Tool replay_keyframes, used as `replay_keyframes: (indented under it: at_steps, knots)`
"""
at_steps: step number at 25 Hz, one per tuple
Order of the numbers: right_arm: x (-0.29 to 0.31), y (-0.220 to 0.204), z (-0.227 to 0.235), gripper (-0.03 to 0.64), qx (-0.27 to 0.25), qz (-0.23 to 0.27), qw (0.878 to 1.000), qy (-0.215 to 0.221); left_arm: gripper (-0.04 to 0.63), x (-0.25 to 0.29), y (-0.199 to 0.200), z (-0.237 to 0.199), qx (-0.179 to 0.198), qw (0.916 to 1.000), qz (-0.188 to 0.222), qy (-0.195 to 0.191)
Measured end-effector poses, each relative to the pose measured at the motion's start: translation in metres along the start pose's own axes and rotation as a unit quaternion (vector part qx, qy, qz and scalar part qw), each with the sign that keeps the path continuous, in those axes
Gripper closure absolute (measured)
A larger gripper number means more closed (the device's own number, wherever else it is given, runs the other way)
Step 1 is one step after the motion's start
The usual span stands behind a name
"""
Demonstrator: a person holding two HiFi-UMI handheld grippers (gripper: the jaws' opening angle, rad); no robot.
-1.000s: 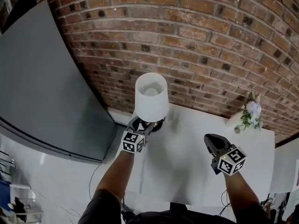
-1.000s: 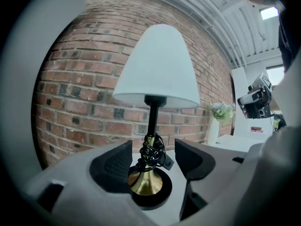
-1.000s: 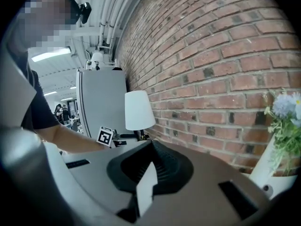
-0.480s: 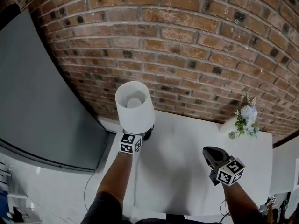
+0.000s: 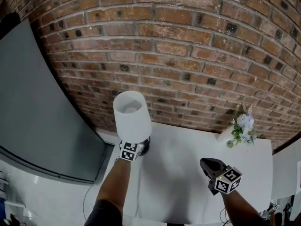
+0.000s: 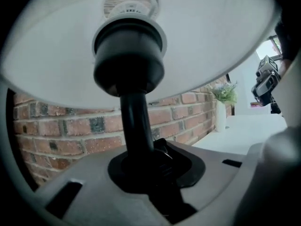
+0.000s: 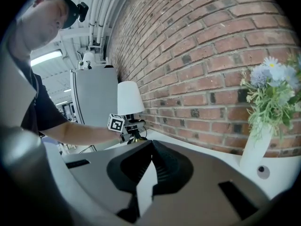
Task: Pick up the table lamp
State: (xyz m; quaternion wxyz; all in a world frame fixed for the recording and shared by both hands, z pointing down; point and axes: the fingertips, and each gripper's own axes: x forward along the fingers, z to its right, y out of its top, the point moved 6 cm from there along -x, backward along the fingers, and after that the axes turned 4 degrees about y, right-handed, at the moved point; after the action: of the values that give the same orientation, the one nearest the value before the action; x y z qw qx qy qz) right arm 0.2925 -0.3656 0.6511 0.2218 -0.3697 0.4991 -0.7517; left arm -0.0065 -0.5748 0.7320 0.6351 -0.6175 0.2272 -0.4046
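A white table [image 5: 188, 178] stands against a brick wall [image 5: 188, 55]. The left gripper [image 6: 141, 160] has just closed its jaws on the table lamp [image 5: 132, 115] (white shade, black stem). The right gripper [image 7: 149, 160] is closed and empty.

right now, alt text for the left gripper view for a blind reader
The left tongs, which have just been closing, grip the table lamp by its black stem, its white shade filling the top. Behind are a brick wall and a flower vase.
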Motion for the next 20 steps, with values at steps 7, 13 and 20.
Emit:
replay_keyframes:
  at_steps: [7,13,20]
  knots:
    - [0.009,0.007,-0.025,0.623,-0.003,0.008,1.0,0.024,0.515,-0.038,0.01,-0.01,-0.013,0.9996,-0.027,-0.001]
    - [0.019,0.02,-0.056,0.623,-0.014,0.007,0.999,0.041,0.515,-0.087,0.036,-0.029,-0.018,0.9994,-0.03,0.006]
    - [0.038,0.054,-0.087,0.623,-0.047,0.014,0.998,0.048,0.515,-0.153,0.072,-0.058,-0.019,0.999,-0.031,0.025]
